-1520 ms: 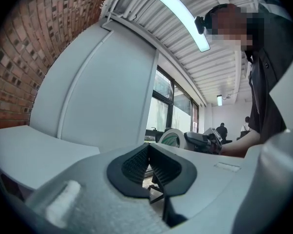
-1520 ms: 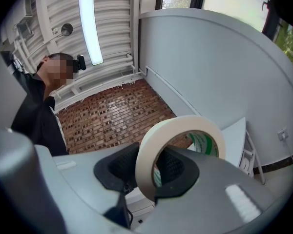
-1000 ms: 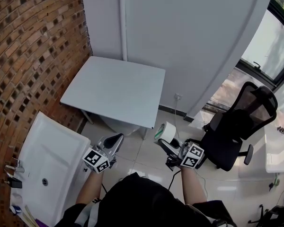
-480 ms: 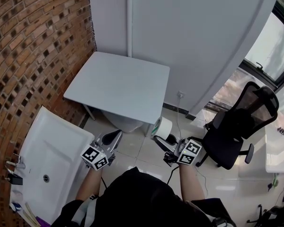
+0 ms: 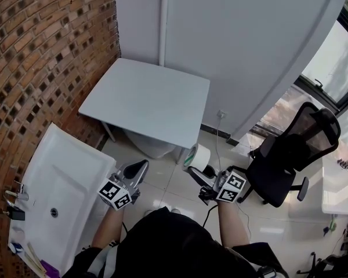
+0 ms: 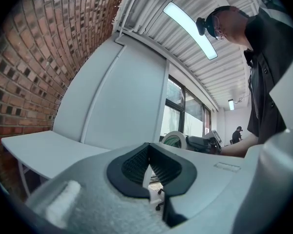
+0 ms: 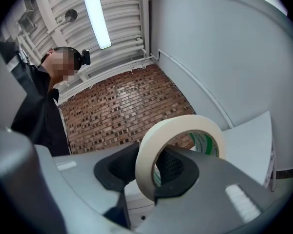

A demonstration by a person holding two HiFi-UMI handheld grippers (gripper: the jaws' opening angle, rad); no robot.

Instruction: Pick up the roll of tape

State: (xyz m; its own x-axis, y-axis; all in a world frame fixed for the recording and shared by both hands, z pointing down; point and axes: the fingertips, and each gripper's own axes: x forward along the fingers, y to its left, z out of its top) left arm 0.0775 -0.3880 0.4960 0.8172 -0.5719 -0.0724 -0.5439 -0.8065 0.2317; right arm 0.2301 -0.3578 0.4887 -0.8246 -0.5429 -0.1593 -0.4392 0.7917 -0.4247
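Cream paper roll of tape (image 7: 145, 162): in the air above the floor, just right of the desk's (image 5: 145, 100) near right corner.
Right hand-held gripper (image 5: 199, 171): partly closed, pads clamped on the roll's lower part, with the ring upright between them.
Left hand-held gripper (image 6: 149, 167): jaws together, nothing in them.
Handling: judged light, stiff and matte, with little slip; a hard squeeze could press the ring oval.
Hold point: judged best across the flat sides, with modest pressure.

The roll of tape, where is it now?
In the head view, the roll of tape is clamped in the right hand-held gripper, by the near corner of the grey table.
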